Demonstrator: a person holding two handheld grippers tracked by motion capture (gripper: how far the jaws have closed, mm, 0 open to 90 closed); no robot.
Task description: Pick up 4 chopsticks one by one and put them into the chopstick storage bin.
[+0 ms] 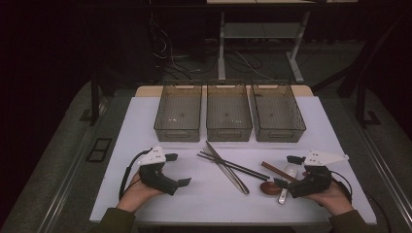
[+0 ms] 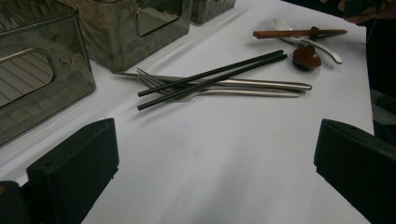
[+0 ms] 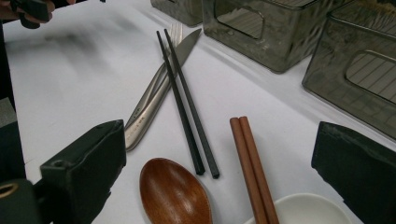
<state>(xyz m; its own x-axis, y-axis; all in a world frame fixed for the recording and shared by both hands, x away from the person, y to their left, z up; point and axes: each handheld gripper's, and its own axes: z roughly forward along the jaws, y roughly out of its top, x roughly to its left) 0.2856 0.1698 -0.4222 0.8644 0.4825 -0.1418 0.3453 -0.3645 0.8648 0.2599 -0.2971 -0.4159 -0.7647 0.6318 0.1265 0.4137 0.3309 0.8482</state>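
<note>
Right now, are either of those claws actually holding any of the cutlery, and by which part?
Nothing is held. The left claw and the right claw both stand open above the white table, with the black chopsticks and wooden spoon lying untouched.

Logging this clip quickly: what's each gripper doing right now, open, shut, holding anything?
Left gripper: open, holding nothing, over bare table.
Right gripper: open, holding nothing, jaws either side of the wooden spoon and brown chopsticks.

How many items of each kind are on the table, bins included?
Bins: 3
Black chopsticks: 2
Brown chopsticks: 2
Knife: 1
Fork: 1
Wooden spoon: 1
White spoon: 1
Total: 11
</note>
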